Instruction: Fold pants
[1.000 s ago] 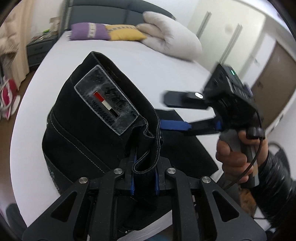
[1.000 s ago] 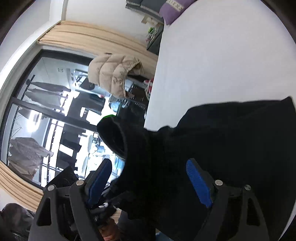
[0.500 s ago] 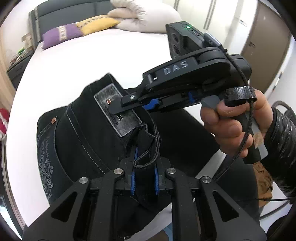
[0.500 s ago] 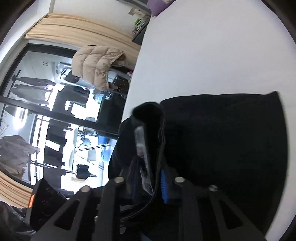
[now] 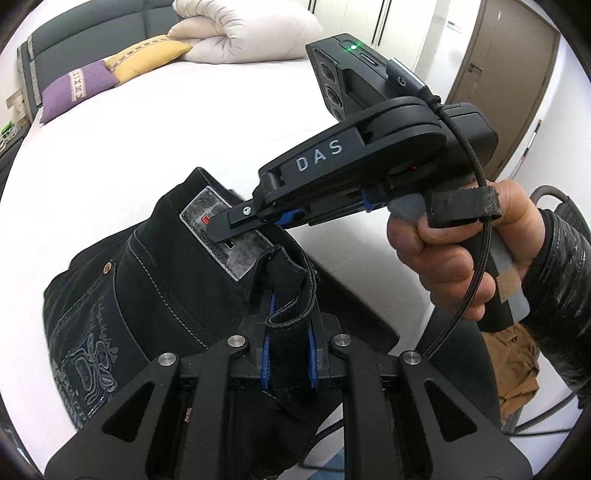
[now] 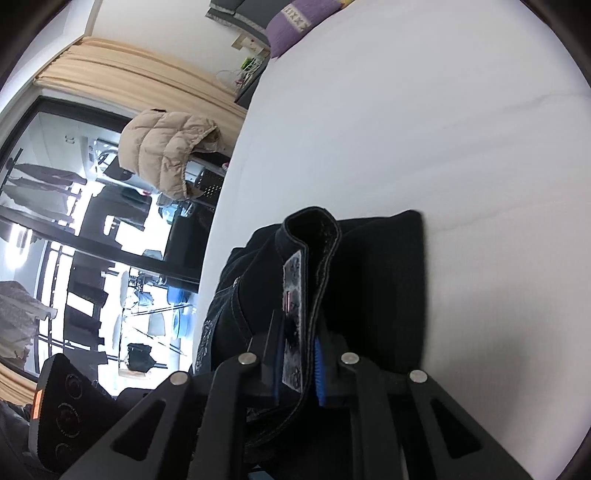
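Pants [image 5: 155, 295] lie on the bed [image 5: 155, 129] near its foot edge, waistband raised off the sheet. Left gripper [image 5: 288, 354] sits at the waistband's near end; right gripper [image 5: 255, 225] further along it, over the patch [image 5: 236, 243]. Two cushions [image 5: 81, 88] and a folded duvet [image 5: 247, 29] lie at the head end. A jacket [image 6: 166, 147] hangs beyond the bed's side edge.

Both grippers are built of matte black plastic arms with triangular cut-outs, fastened by round silver screws, and blue ribbed pads line the fingers. The right gripper [image 5: 255, 221] is marked "DAS" in pale letters; a green light is lit on its camera block, and a braided black cable is plugged in beside it. A black strap crosses the hand [image 5: 458, 254], and a glossy black quilted sleeve [image 5: 561, 291] is worn.
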A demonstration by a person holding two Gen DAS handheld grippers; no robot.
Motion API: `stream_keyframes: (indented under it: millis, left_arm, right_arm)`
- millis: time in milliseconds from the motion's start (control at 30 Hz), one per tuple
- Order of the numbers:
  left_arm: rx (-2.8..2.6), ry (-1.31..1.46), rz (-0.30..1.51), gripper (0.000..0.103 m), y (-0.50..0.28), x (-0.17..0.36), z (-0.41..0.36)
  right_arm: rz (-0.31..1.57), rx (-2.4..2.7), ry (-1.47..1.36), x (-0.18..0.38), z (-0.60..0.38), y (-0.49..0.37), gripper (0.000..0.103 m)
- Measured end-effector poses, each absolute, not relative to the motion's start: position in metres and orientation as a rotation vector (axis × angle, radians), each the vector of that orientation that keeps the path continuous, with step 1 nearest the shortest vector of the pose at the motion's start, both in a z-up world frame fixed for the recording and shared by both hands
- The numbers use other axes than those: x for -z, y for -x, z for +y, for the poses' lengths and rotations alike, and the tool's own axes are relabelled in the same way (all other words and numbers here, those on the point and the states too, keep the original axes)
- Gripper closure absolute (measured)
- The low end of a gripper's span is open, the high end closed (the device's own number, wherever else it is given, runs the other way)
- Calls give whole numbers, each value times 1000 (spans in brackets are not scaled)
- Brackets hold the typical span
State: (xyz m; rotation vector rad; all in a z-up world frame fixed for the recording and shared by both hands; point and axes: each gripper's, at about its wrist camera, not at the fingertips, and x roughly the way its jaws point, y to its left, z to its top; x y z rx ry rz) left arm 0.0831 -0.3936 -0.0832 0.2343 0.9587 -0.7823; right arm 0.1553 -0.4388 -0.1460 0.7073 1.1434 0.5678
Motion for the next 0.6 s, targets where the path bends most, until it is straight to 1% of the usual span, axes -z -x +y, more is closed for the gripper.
stream_keyframes:
  millis: [267, 333, 367, 433, 467, 500, 600]
  left_arm:
    - [808, -257, 988, 90, -89, 105, -413]
    - [811, -250, 1011, 90, -88, 116, -414]
    - [820, -241, 1021, 89, -88, 119, -416]
    - [839, -216, 1030, 80, -98, 119, -404]
    - [864, -201, 1038, 78, -102, 117, -396]
    - [892, -187, 1043, 77, -101, 115, -392]
    - [962, -116, 1047, 77, -98, 95, -375]
  right_arm:
    - [1168, -535, -738, 165, -455, -152, 88]
    - [1179, -533, -760, 176, -458, -153, 87]
    - [1182, -532, -773, 181, -460, -152, 86]
    - [1175, -532, -815, 187, -467, -149, 84]
    - [1167, -529, -829, 187, -469, -147, 81]
    - [1162, -525, -838, 187, -470, -144, 79]
    - [1157, -492, -819, 180, -471, -135, 77]
